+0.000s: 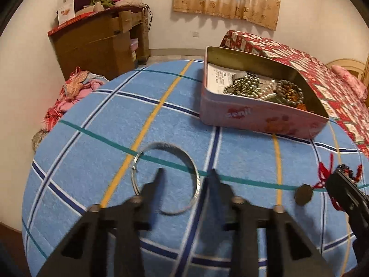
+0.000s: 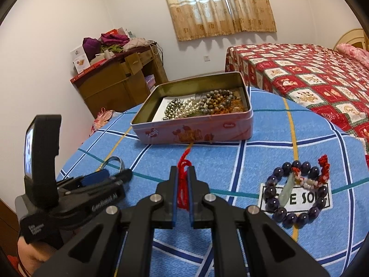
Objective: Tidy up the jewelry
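Note:
A silver bangle [image 1: 166,146] lies flat on the blue checked cloth [image 1: 92,138]. My left gripper [image 1: 186,176] hovers over it, open, one finger inside the ring and the other just outside its right rim, neither pad pressing. My right gripper [image 2: 182,169] is shut on a red cord [image 2: 183,180]; in the left wrist view the cord [image 1: 325,170] trails to a dark round pendant [image 1: 304,194] on the cloth. The open pink tin [image 2: 191,131] behind holds several bead strings [image 2: 207,103]. A purple bead bracelet [image 2: 287,167], a pale jade pendant [image 2: 286,189] and a red-knotted bracelet [image 2: 322,168] lie to the right.
A bed with a red patterned quilt [image 2: 299,80] stands behind on the right. A wooden desk [image 2: 110,87] piled with clothes is at the back left, and a heap of pink clothes [image 1: 73,90] lies below it. The cloth's edge drops off on the left.

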A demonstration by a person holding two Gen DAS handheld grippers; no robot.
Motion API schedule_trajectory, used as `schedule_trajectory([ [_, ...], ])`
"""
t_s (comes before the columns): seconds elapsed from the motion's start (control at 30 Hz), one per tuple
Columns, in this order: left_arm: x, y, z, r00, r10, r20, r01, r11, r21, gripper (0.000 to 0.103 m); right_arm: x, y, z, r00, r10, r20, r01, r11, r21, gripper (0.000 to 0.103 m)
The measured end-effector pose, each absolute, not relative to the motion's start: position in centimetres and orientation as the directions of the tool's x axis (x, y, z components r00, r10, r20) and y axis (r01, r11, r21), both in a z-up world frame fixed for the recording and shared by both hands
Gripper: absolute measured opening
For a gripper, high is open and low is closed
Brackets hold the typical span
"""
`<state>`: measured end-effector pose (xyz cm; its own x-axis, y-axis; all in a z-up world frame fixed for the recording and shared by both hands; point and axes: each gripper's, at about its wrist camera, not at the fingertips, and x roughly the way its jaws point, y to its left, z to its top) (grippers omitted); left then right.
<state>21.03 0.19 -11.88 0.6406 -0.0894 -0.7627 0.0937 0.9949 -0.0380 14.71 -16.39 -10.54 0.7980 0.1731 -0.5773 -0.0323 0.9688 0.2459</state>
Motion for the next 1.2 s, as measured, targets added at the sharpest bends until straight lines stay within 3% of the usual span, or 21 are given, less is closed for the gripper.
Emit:
schedule_trajectory([
  [0.07,21.6,0.5,-11.9,0.639,-0.109,-0.761,0.115,0.992,-0.045,0.007,14.7,-16.5,-10.6,0.798,0.174,-0.578,-0.031,0.968,0.249,0.010],
  [0.13,21.7,1.5,-12.0,0.632,-0.160,-0.758,0.122,0.987,-0.107,0.002,14.6,-16.5,-10.6,0.798,0.174,-0.576,-0.030,0.967,0.251,0.010],
  [0.23,21.0,3.4,-12.0,0.632,-0.283,-0.721,0.122,0.956,-0.268,0.002,14.7,-16.6,-10.6,0.800,0.174,-0.574,-0.029,0.967,0.252,0.010],
  [0.47,17.8,4.1,-9.5,0.724,-0.372,-0.581,0.180,0.915,-0.362,0.002,14.2,-16.7,-10.3,0.816,0.172,-0.551,-0.033,0.967,0.253,0.010],
  [0.93,20.3,-1.9,-5.4,0.813,-0.329,-0.480,0.267,0.944,-0.194,0.002,16.1,-18.5,-6.8,0.902,0.110,-0.416,-0.017,0.975,0.221,0.010],
  [1.2,24.6,-4.4,-5.7,0.820,-0.330,-0.467,0.267,0.943,-0.199,0.002,20.4,-20.1,-4.9,0.949,0.015,-0.314,0.053,0.977,0.208,0.010],
])
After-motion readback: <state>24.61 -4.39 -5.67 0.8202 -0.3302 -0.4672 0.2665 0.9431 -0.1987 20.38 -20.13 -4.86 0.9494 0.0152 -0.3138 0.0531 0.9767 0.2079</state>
